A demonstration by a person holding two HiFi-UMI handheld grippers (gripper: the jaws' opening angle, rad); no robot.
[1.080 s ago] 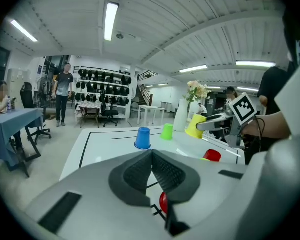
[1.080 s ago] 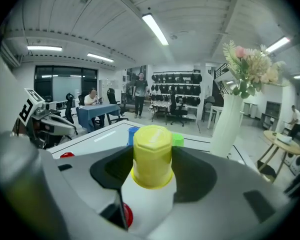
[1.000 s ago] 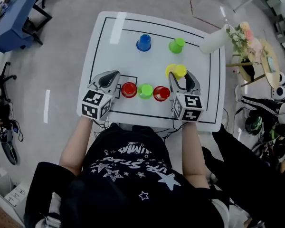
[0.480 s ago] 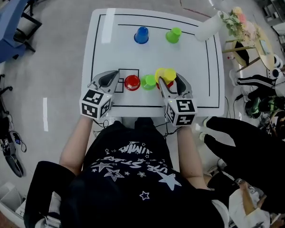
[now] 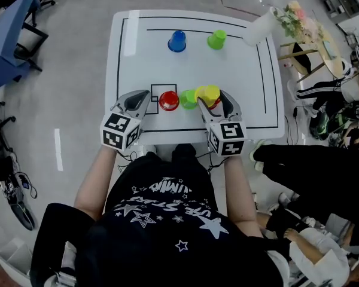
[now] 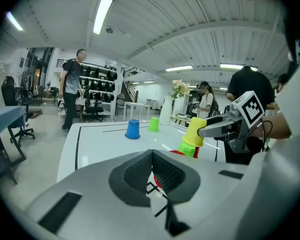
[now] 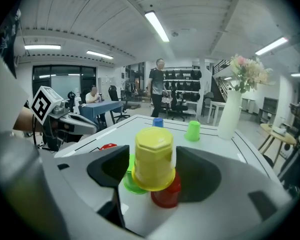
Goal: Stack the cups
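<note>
An upside-down yellow cup (image 7: 153,156) rests tilted on a red cup (image 7: 165,194) and leans against a green cup (image 7: 132,181). My right gripper (image 7: 152,154) is open and has just been opening; the yellow cup stands between its pads, barely clear of them. In the head view the yellow cup (image 5: 209,93) hides most of that red cup, with the green cup (image 5: 188,98) and a second red cup (image 5: 169,100) in a row to its left. My left gripper (image 6: 151,156) is shut on nothing, just left of the second red cup. A blue cup (image 5: 177,40) and another green cup (image 5: 216,39) stand far back.
A white vase with flowers (image 5: 260,27) stands at the table's far right corner. A black line runs round the white table (image 5: 251,82). A person in dark clothes (image 5: 311,178) is close on the right, and another person (image 6: 70,94) stands beyond the table.
My right gripper has carried the yellow cup leftward and set it over the right-hand red cup, which now hardly shows. The left gripper has stayed about where it was.
</note>
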